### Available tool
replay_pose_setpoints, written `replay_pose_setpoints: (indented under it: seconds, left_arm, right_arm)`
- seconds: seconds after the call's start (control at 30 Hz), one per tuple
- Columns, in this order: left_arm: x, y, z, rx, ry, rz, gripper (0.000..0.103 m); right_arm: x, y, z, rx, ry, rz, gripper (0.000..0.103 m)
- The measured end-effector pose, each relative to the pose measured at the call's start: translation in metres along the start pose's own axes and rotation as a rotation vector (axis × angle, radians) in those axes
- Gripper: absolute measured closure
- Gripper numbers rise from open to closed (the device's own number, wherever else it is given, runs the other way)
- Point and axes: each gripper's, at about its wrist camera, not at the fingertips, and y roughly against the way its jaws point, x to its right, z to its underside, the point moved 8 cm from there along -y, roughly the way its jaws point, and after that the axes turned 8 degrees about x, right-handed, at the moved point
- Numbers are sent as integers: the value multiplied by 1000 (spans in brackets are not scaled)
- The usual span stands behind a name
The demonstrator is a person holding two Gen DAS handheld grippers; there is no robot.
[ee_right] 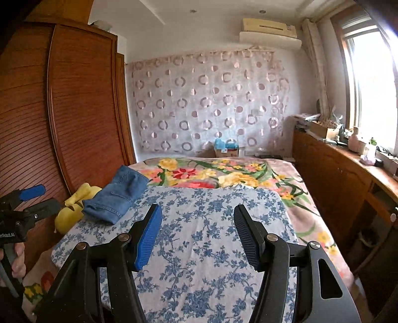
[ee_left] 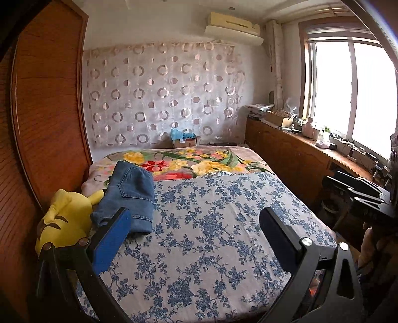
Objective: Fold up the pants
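Back wall: white, hung with a sheer curtain (ee_left: 161, 94) patterned in pale pink rings and discs.
Air conditioner (ee_left: 233, 23): cream unit mounted high on the back wall, near the ceiling.
Wardrobe (ee_right: 74, 99): tall, reddish-brown wood with slatted doors, along the left side of the bed.
Window (ee_left: 348, 84): wood-framed, on the right, blown out with bright daylight.
Counter (ee_right: 343, 159): long low wooden cabinet under the window, cluttered with boxes, bottles and papers.
Bed (ee_left: 211, 223): fills the middle of the room, covered by a blue-flowered sheet (ee_right: 204, 223) over a bright floral blanket (ee_left: 199, 161).
Cardboard box (ee_left: 185, 141): against the back wall beyond the bed.
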Motion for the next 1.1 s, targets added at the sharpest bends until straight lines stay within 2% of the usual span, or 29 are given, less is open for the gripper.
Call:
replay_pose_setpoints:
  seconds: [0.4,1.1]
  left_arm:
    - [0,9,-6,14,1,-23,1]
    - [-1,11,-6,13,1,-26,1]
  right_arm:
    - [10,6,15,9,13,6,41]
    - [14,2,14,15,17,-11,41]
